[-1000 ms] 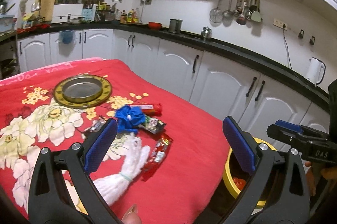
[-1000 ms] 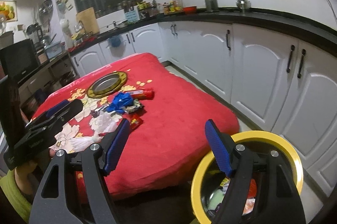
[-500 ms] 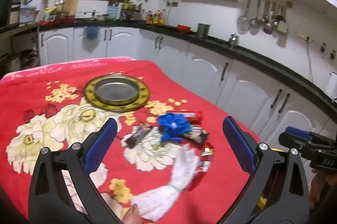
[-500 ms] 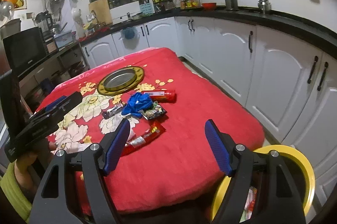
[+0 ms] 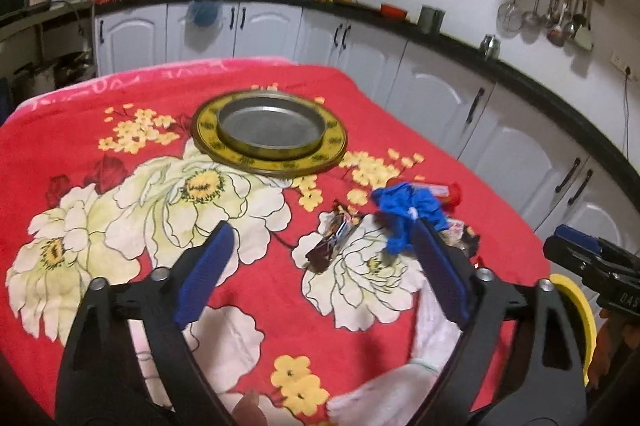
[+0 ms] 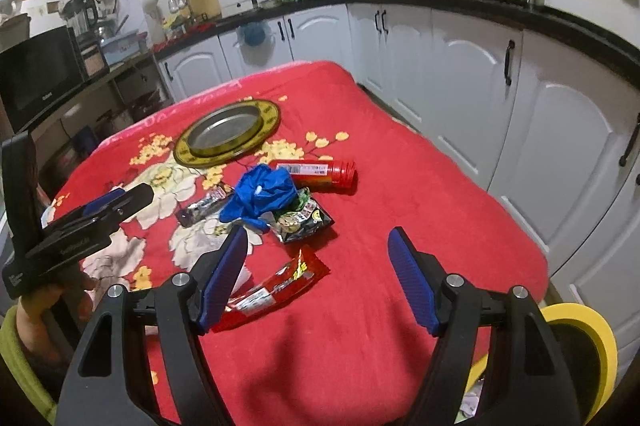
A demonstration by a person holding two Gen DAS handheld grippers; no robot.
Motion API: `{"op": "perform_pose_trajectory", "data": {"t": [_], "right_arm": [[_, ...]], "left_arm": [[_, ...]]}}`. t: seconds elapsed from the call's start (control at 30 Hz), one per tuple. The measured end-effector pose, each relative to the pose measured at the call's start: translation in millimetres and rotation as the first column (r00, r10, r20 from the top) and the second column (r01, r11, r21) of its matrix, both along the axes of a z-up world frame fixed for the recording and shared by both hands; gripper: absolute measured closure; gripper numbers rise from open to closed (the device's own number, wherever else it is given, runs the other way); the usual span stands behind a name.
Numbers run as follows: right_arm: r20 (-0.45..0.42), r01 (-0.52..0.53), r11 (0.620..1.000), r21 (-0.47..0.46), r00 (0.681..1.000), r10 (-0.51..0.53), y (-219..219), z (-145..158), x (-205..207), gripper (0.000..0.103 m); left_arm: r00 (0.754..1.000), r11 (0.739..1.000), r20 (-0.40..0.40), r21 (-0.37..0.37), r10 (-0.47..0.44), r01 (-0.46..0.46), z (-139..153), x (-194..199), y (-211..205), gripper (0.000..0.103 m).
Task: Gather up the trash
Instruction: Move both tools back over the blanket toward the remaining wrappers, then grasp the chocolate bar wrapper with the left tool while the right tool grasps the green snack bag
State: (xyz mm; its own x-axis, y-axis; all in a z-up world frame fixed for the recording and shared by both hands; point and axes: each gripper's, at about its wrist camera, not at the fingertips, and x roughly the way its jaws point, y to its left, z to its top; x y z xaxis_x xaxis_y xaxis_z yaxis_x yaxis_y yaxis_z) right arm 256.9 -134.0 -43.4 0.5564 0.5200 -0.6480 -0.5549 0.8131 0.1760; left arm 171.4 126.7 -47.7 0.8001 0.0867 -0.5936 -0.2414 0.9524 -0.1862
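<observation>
With both the right claw (image 6: 316, 282) and left claw (image 5: 320, 272) gaping empty, lower the right squarely over the red wrapper (image 6: 276, 292) (nearest piece), pinching its middle before lifting toward the yellow bin (image 6: 588, 342).

Wrappers (image 6: 280, 284) before plate (image 6: 228, 137) on table (image 6: 400, 185)

Table under a red floral blanket (image 6: 380, 185), gold-rimmed metal plate (image 6: 228, 135) at the far side, red tube (image 6: 320, 173), blue crumpled bag (image 6: 262, 195), dark snack packet (image 6: 300, 222), red wrapper (image 6: 276, 290) nearer, white cloth (image 5: 400, 386) at near left edge.
</observation>
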Motion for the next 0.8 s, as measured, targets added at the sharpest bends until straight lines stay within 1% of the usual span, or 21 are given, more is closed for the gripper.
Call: {"op": "perform_pose_trajectory", "data": {"t": [0.07, 0.2, 0.27, 0.43, 0.53, 0.63, 0.7, 0.8], "right_arm": [[-0.030, -0.002, 1.000, -0.006, 1.000, 0.002, 5, -7, 11, 0.039], [-0.070, -0.010, 1.000, -0.013, 0.997, 0.009, 15, -19, 26, 0.043], [-0.092, -0.015, 1.000, -0.011, 0.996, 0.014, 20, -24, 32, 0.047], [-0.139, -0.012, 1.000, -0.007, 0.990, 0.011, 33, -35, 48, 0.049], [-0.175, -0.004, 1.000, -0.009, 0.985, 0.002, 39, -43, 58, 0.049], [-0.216, -0.001, 1.000, -0.008, 0.976, -0.001, 43, -52, 65, 0.049], [-0.237, 0.002, 1.000, -0.002, 0.971, -0.002, 45, -56, 68, 0.051], [-0.255, -0.010, 1.000, 0.009, 0.967, 0.012, 47, -60, 66, 0.060]], "left_arm": [[0.999, 1.000, -0.033, 0.011, -0.023, 0.023, -3, 10, 0, 0.031], [0.994, 0.997, -0.081, 0.017, -0.070, 0.072, -5, 26, 2, 0.035], [0.990, 0.995, -0.105, 0.011, -0.099, 0.100, -8, 34, 3, 0.038], [0.981, 0.991, -0.144, 0.002, -0.133, 0.135, -16, 45, 11, 0.040], [0.976, 0.987, -0.150, -0.034, -0.160, 0.156, -21, 48, 14, 0.040], [0.968, 0.982, -0.167, -0.031, -0.187, 0.185, -26, 53, 9, 0.040], [0.962, 0.979, -0.179, -0.024, -0.205, 0.204, -30, 57, 5, 0.043], [0.953, 0.974, -0.207, -0.013, -0.224, 0.226, -38, 61, -2, 0.052]]}}
